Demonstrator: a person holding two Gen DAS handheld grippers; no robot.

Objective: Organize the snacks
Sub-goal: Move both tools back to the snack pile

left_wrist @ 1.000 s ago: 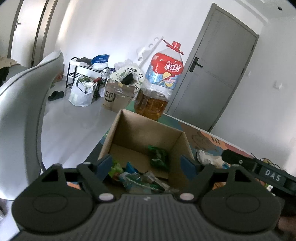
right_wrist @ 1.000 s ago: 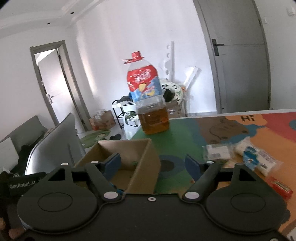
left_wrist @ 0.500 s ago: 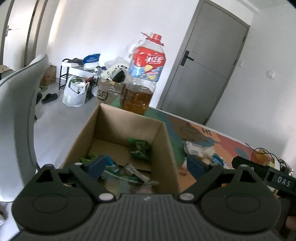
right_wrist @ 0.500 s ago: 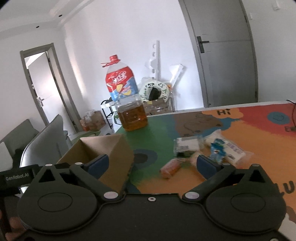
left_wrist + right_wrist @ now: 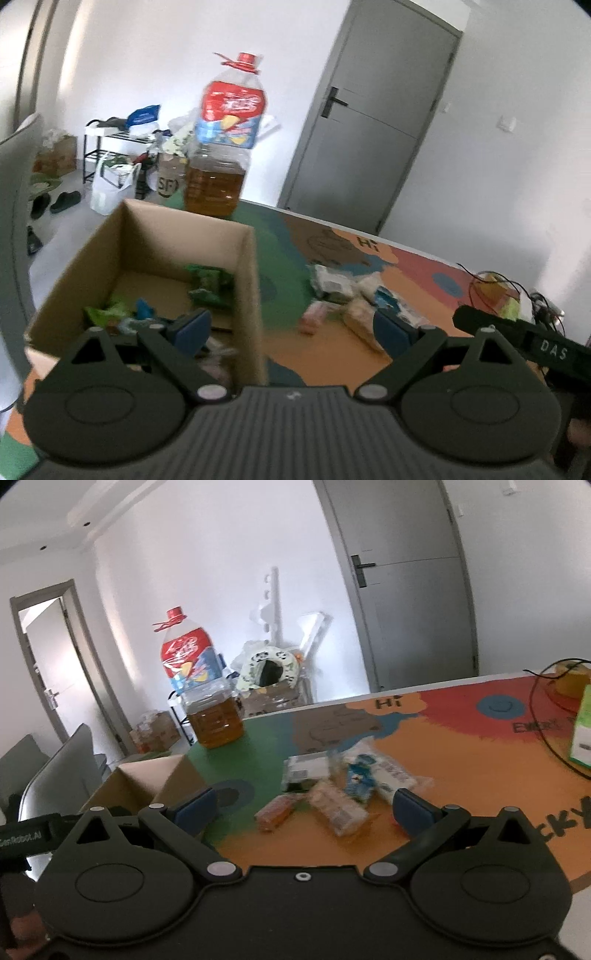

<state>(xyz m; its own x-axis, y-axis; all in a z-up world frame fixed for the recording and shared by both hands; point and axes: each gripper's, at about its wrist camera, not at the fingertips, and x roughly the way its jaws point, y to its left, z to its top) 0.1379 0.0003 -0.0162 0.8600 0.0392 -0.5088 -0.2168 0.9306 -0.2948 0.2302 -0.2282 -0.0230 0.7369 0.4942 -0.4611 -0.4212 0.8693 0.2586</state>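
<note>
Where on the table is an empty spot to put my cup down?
Bare mat lies between the cardboard box and the snack pile, and beyond the pile toward the far table edge. The pile is crowded, and a cable crosses the right side.

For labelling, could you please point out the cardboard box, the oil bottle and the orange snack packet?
cardboard box [image 5: 243, 295], left wrist view, right wall.
oil bottle [image 5: 214, 723], right wrist view, oil-filled lower body.
orange snack packet [image 5: 275, 814], right wrist view, wrapper middle.

Soft daylight, motion blur throughout, fisheye bending at edges.
</note>
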